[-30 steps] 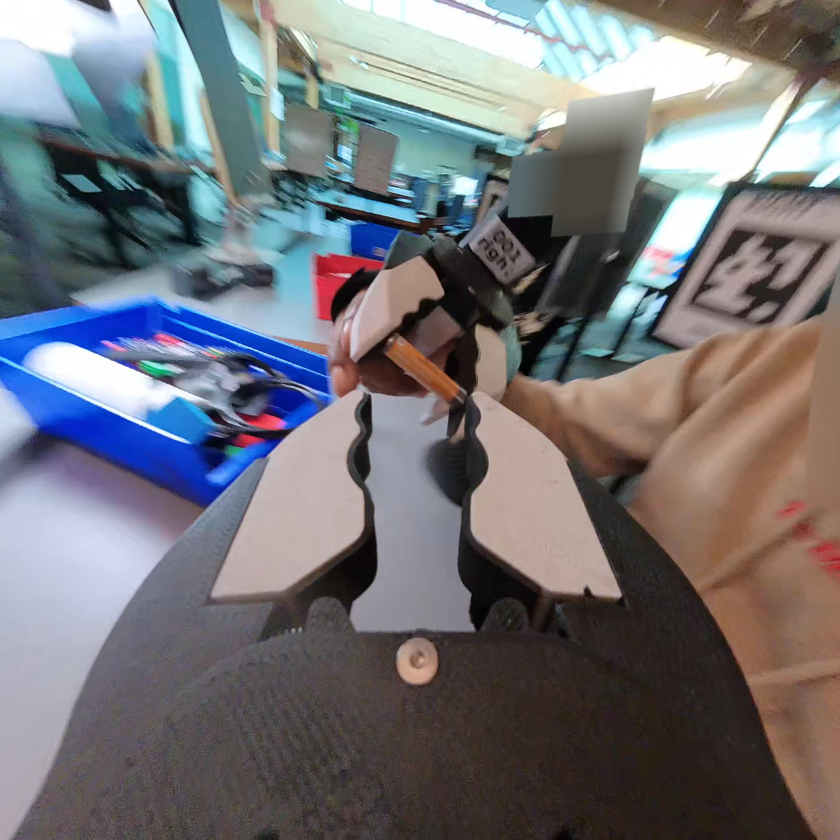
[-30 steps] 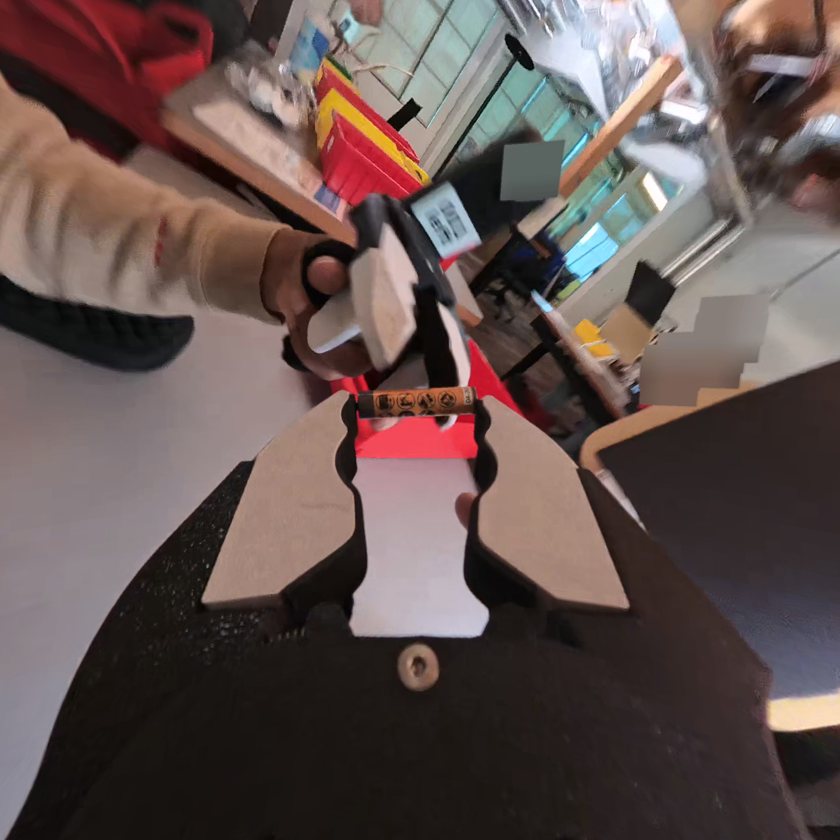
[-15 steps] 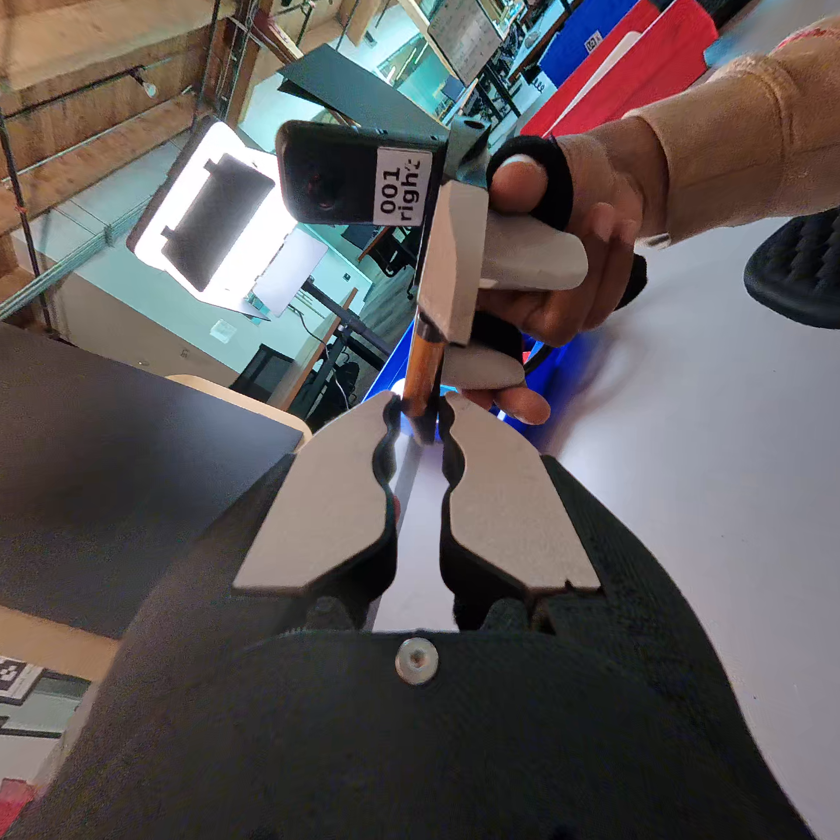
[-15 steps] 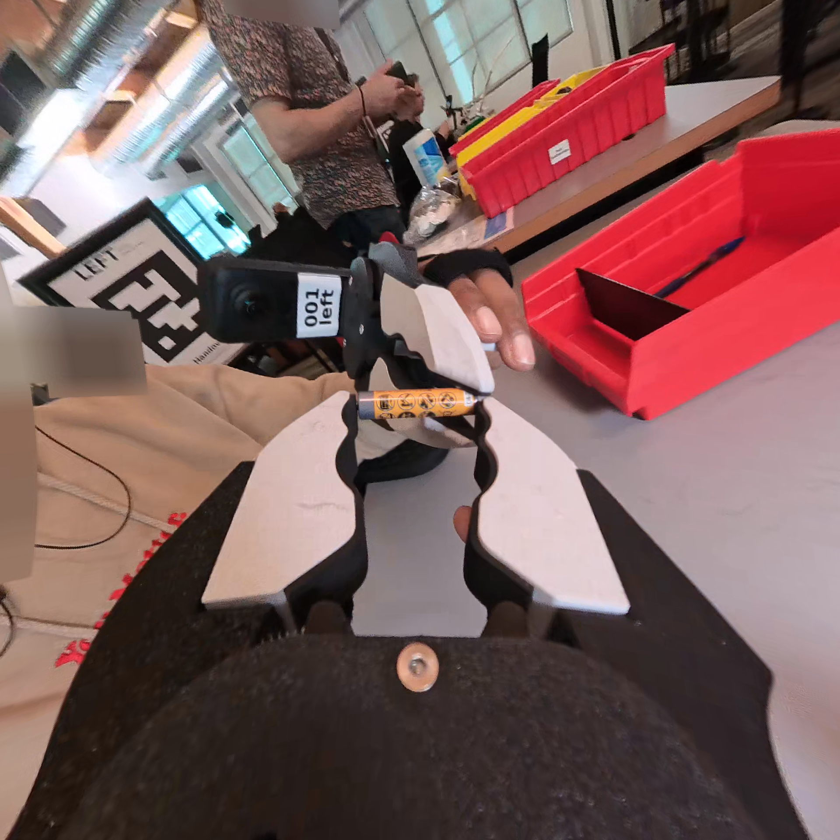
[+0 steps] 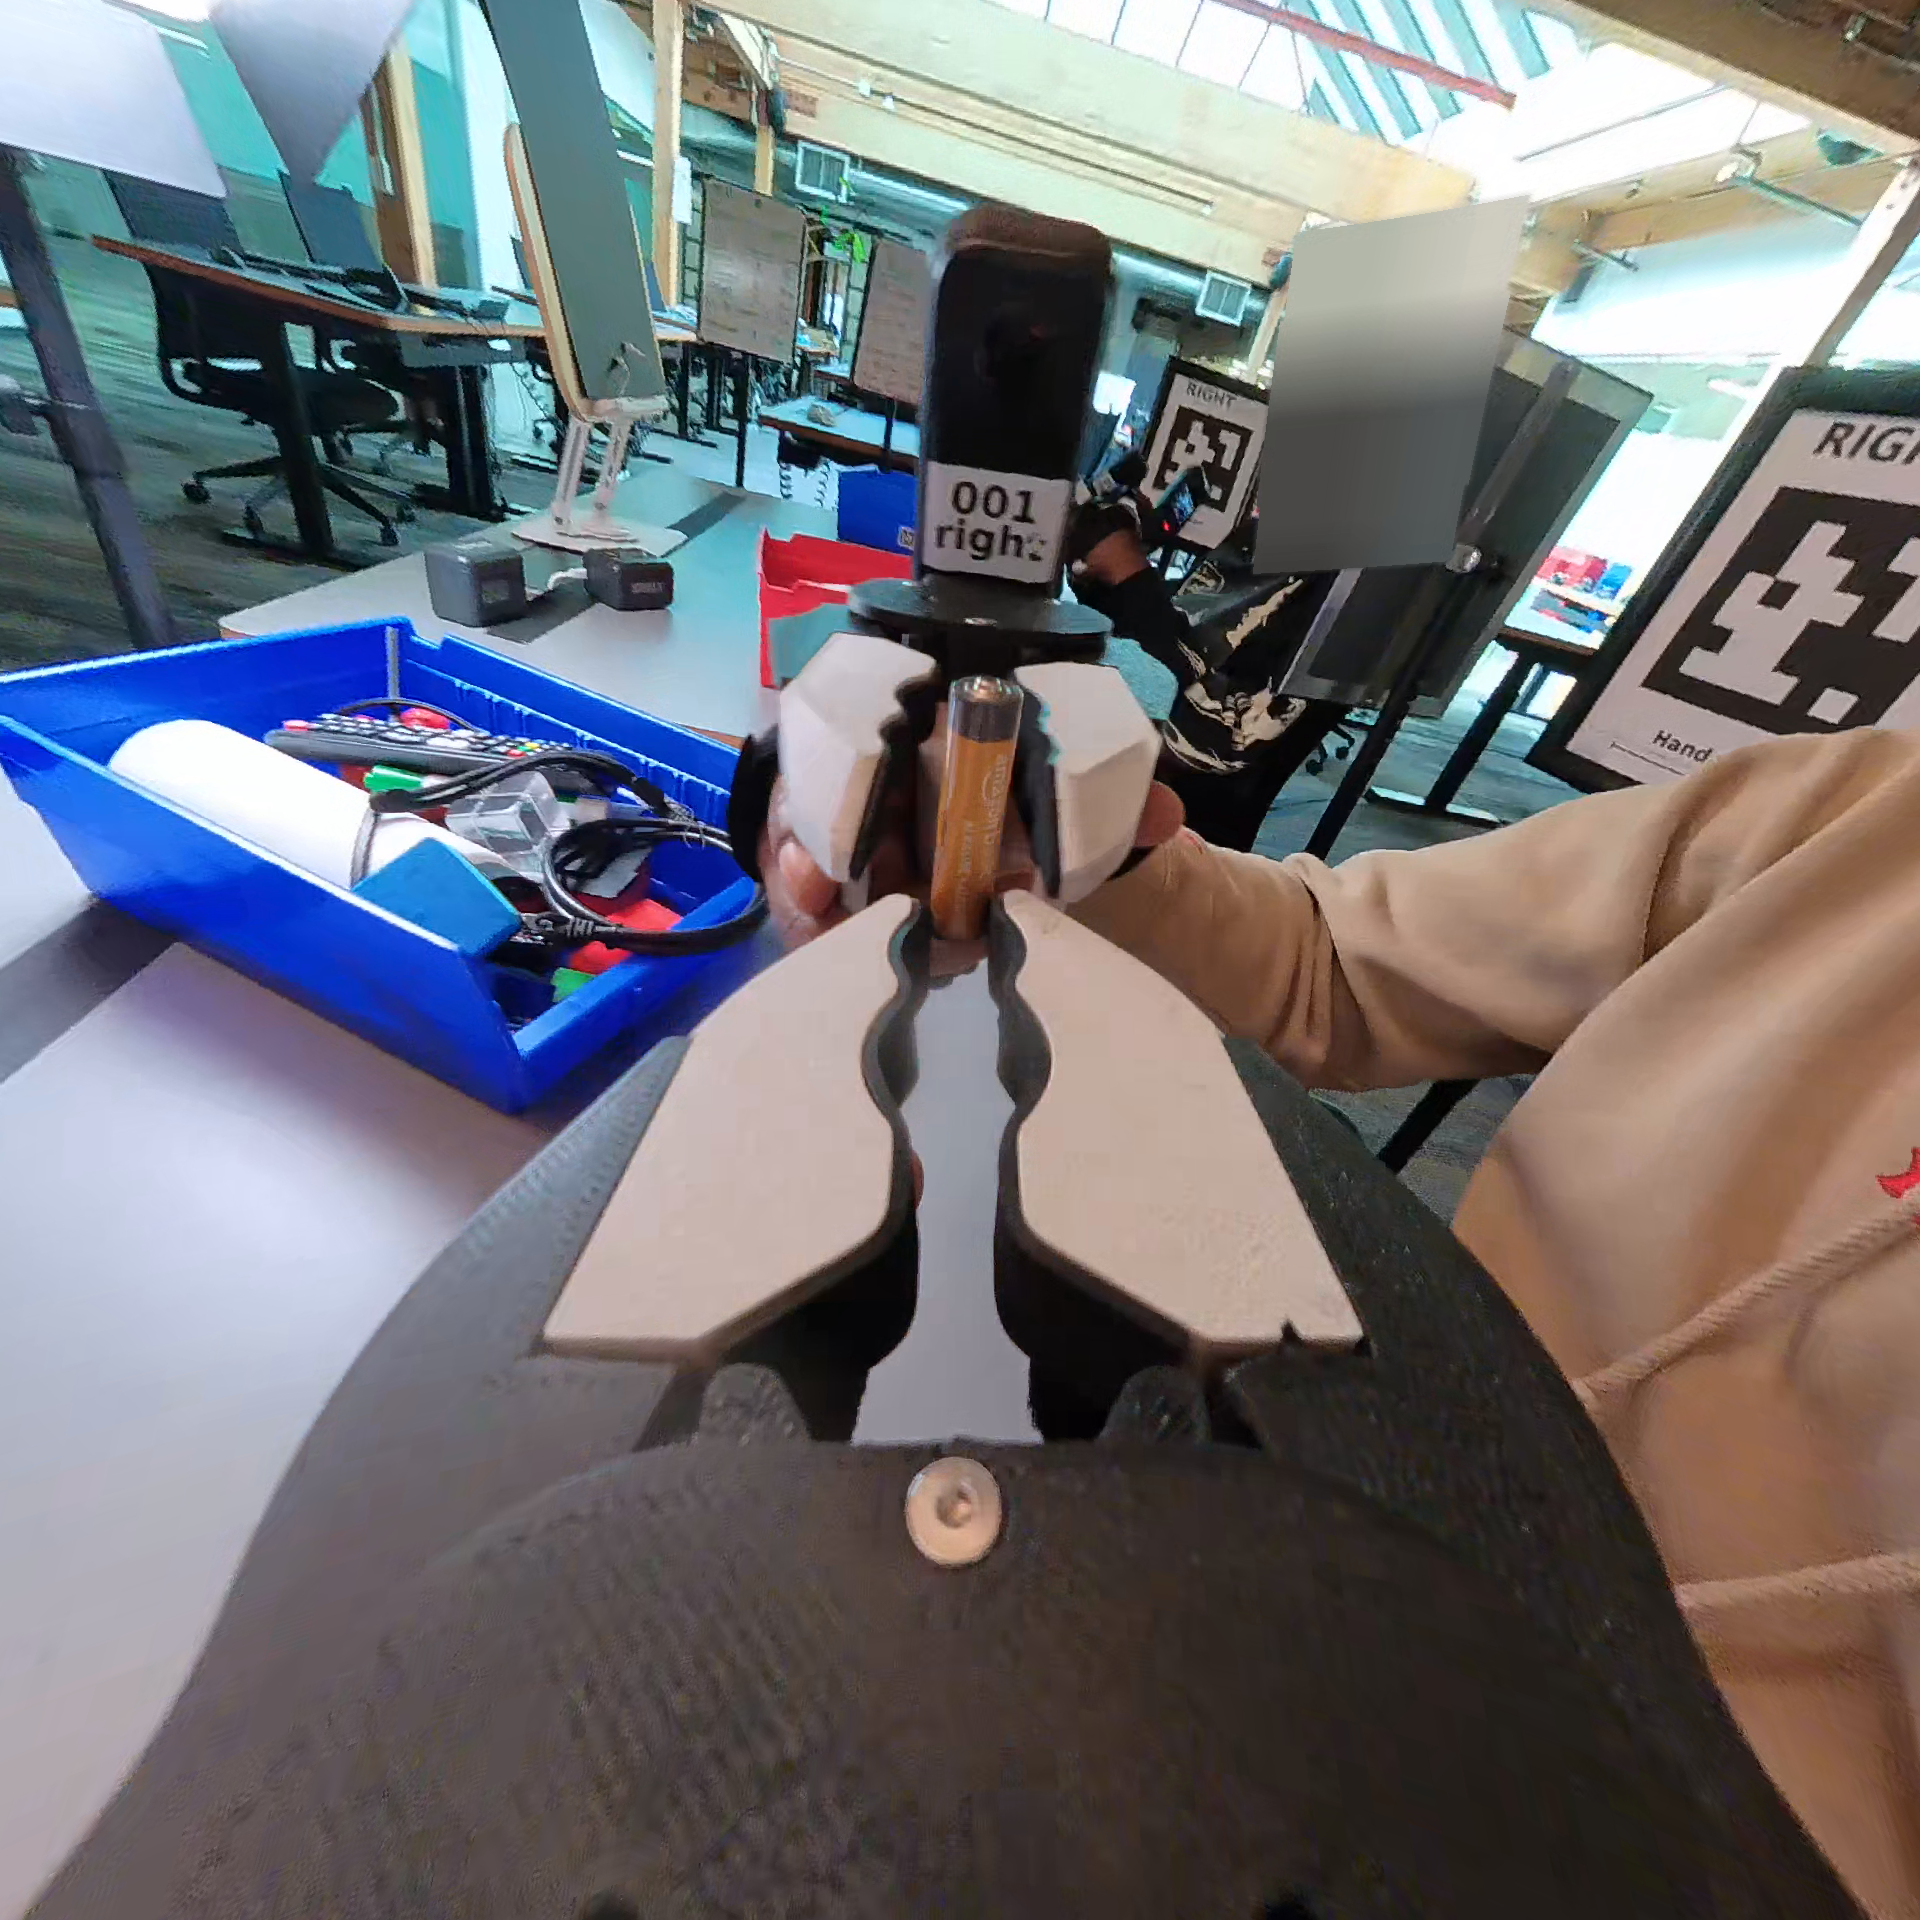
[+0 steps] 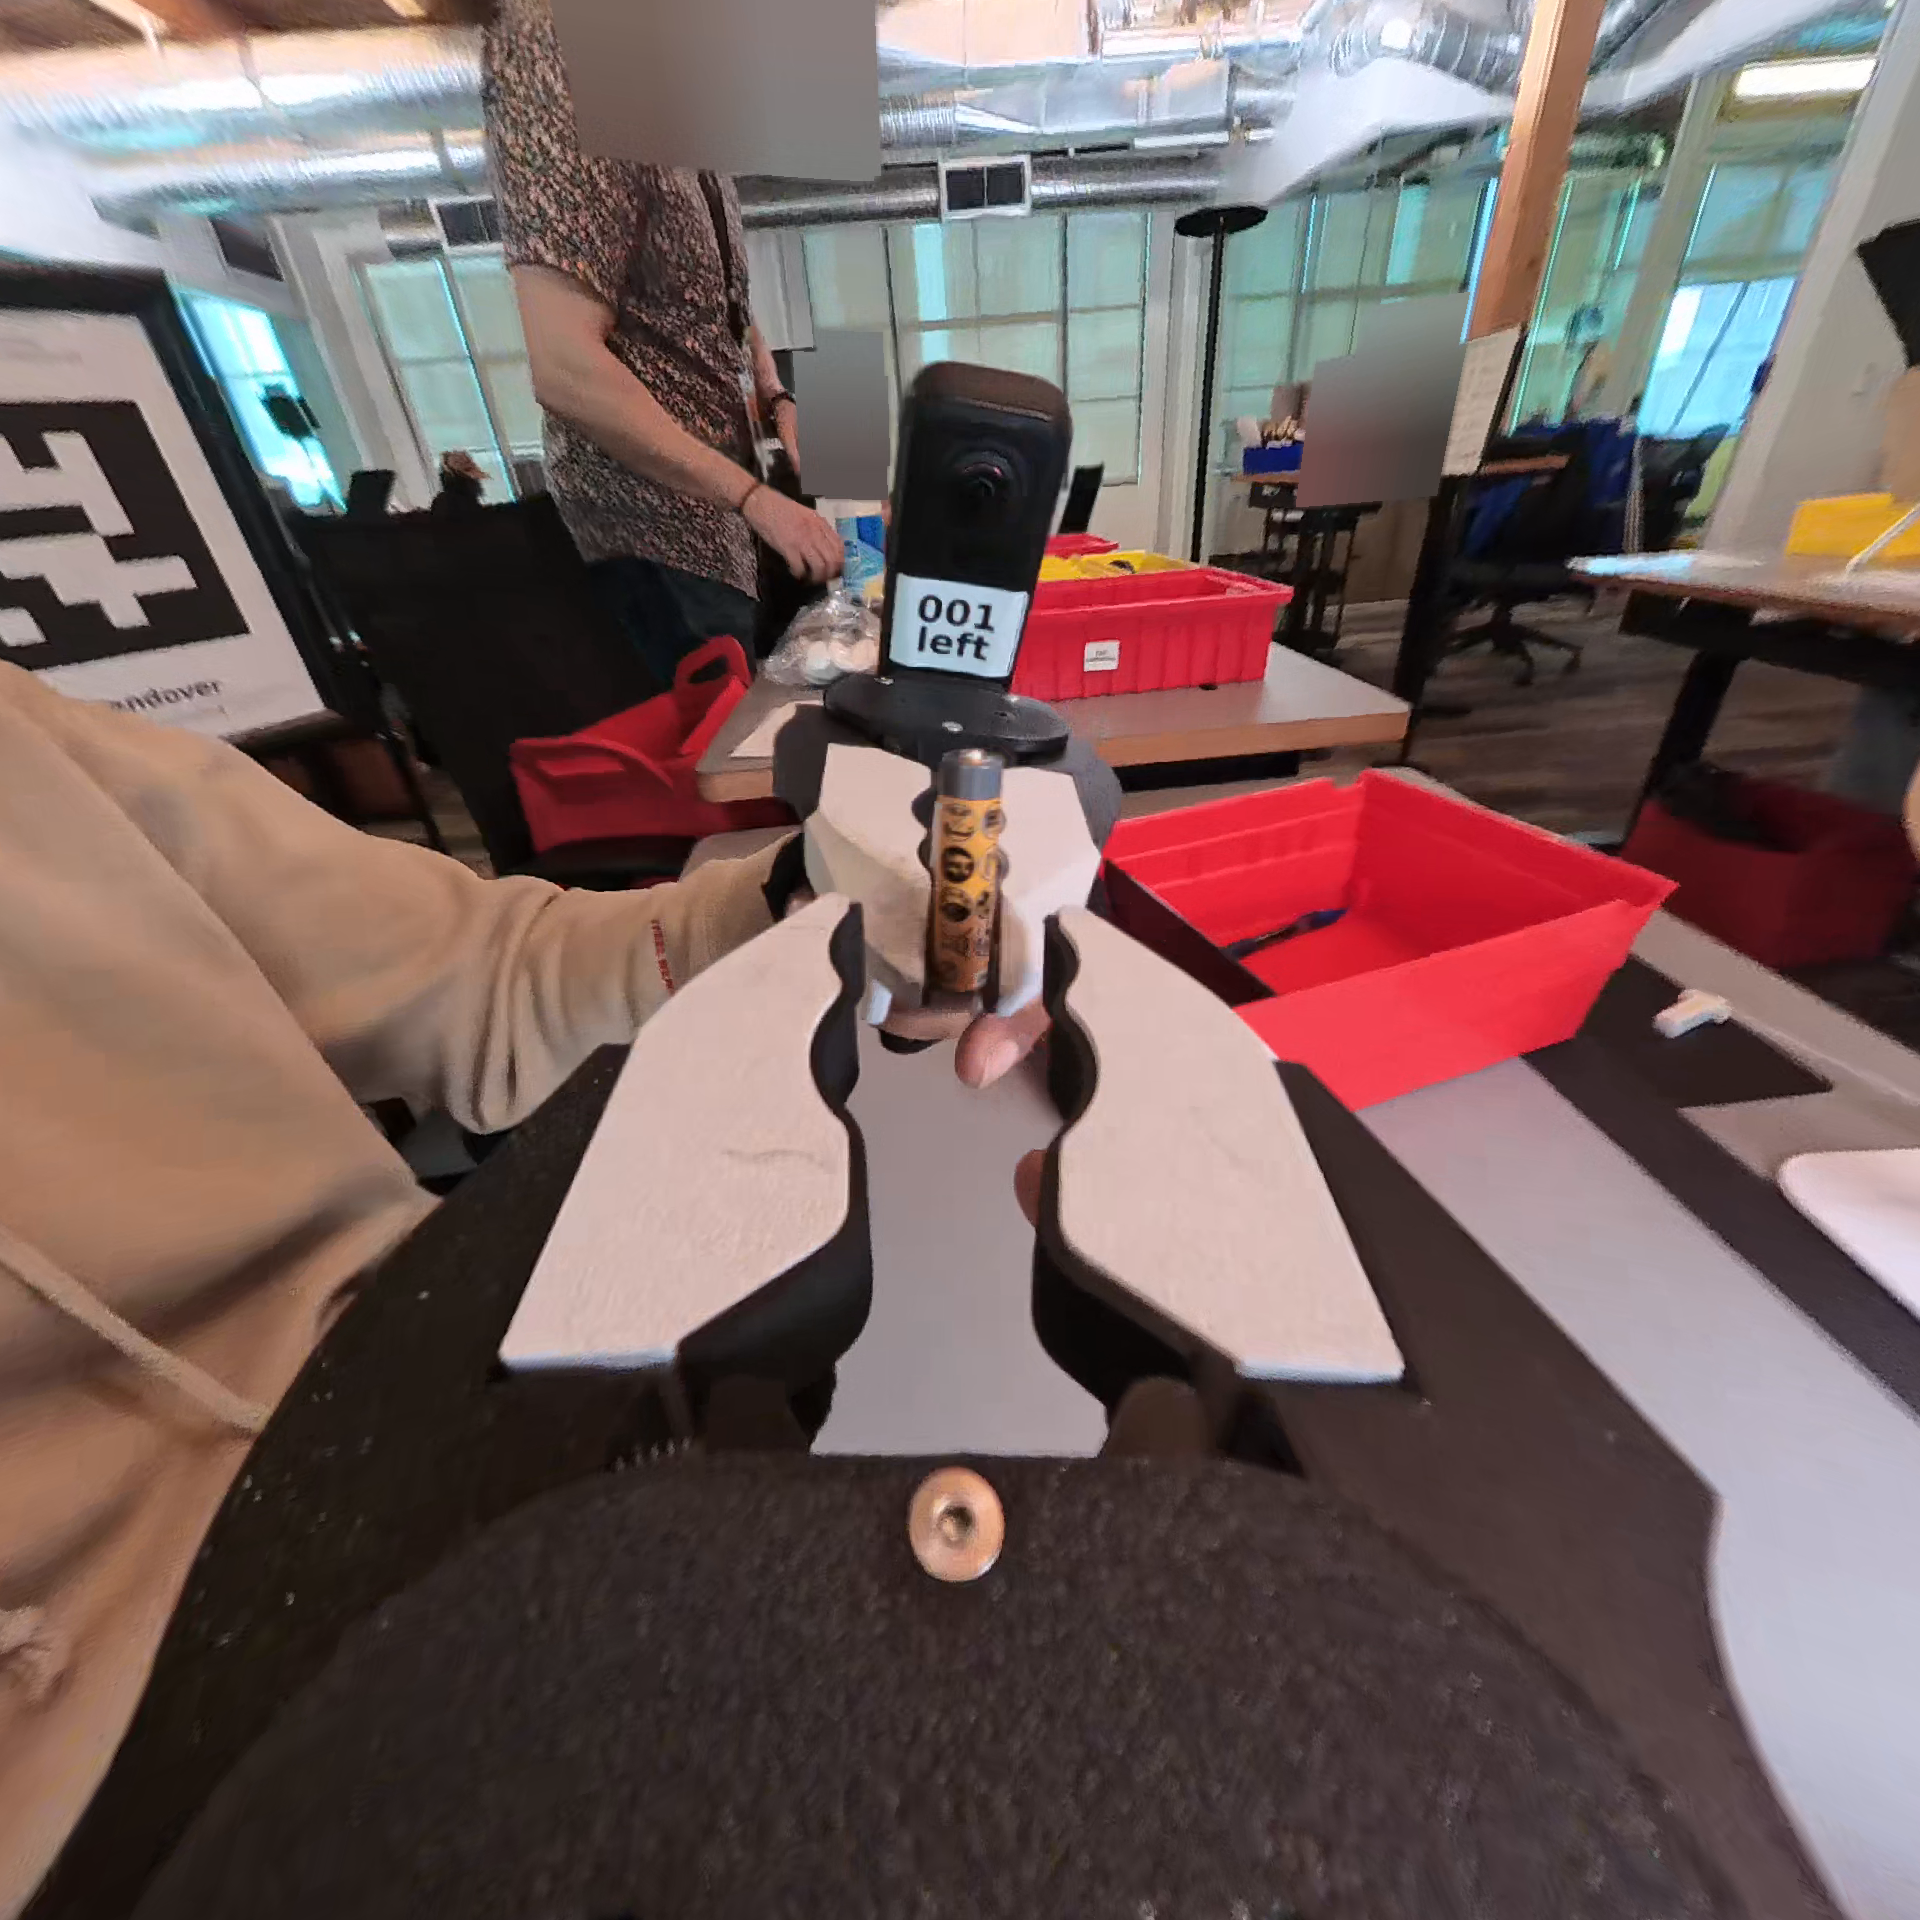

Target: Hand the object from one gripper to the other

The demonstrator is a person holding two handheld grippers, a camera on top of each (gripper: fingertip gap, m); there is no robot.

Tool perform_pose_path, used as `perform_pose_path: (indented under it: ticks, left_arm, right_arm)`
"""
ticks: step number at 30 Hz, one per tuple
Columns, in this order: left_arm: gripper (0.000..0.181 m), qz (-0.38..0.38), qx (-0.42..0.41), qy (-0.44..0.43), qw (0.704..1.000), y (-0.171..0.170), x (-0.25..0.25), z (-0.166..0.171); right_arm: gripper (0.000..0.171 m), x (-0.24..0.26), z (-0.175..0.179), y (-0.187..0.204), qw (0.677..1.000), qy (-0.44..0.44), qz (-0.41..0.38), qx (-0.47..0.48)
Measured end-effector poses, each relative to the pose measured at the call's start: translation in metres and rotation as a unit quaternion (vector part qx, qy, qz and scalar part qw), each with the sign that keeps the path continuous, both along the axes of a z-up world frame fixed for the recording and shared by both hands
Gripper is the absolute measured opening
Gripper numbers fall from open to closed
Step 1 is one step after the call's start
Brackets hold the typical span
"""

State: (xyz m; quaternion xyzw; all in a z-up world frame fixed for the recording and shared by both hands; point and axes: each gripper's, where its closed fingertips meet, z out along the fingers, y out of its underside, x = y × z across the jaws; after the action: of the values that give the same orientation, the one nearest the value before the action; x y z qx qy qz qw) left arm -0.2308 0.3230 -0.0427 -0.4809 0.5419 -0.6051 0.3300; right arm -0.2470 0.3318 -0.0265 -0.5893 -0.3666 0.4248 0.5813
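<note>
While my left gripper (image 5: pixel 951 914) has its jaws clenched on the lower end of the upright orange-and-black cylindrical battery (image 5: pixel 975 800), my right gripper (image 6: pixel 951 940) stands released, jaws spread either side without touching, above the grey table (image 5: pixel 208 1195).

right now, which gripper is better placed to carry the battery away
Left. The left gripper has its jaws shut on the lower end of the battery; the right gripper has its jaws open either side of it.
</note>
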Motion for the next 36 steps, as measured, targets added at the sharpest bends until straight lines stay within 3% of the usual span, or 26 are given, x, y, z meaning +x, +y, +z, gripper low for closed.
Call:
perform_pose_path:
  ticks: [4,6,8,11,20,27,30,32,34,36]
  left_arm:
    - [0.01,0.008,0.01,0.014,1.0,-0.002,0.004,-0.006]
    - [0.012,0.004,0.009,-0.003,1.0,-0.001,0.002,-0.002]
    - [0.022,0.014,0.008,-0.031,0.999,0.004,-0.005,0.009]
    - [0.022,0.019,0.001,-0.055,0.998,0.008,-0.014,0.023]
    - [0.011,0.023,0.049,0.006,0.999,0.0,-0.005,0.004]
    - [0.011,0.035,0.019,0.021,0.999,0.014,-0.008,0.0]
    - [0.011,0.013,-0.049,0.028,0.998,0.012,-0.003,-0.002]
    - [0.011,-0.011,-0.1,0.033,0.994,0.01,-0.004,-0.002]
    - [0.01,-0.032,-0.136,0.035,0.99,0.007,-0.006,0.001]
    - [0.01,-0.048,-0.16,0.037,0.985,0.003,-0.007,0.003]
  right_arm:
    - [0.012,0.0,-0.004,0.001,0.999,0.019,0.021,-0.022]
    - [0.01,0.001,-0.002,0.0,0.999,0.025,0.026,-0.021]
    - [0.01,0.007,0.003,-0.001,0.999,0.028,0.021,-0.017]
    - [0.01,0.011,0.001,0.0,1.0,0.007,0.014,-0.02]
    - [0.01,-0.017,-0.03,-0.002,0.997,-0.068,0.024,-0.029]
    - [0.022,0.022,0.015,-0.001,1.0,0.018,-0.01,-0.002]
    - [0.032,0.016,0.022,-0.014,0.995,-0.014,-0.02,0.092]
    - [0.042,0.01,0.012,-0.012,0.97,-0.115,-0.075,0.201]
    - [0.054,0.006,-0.005,-0.006,0.913,-0.242,-0.125,0.303]
    - [0.064,0.002,-0.022,-0.001,0.871,-0.328,-0.139,0.338]
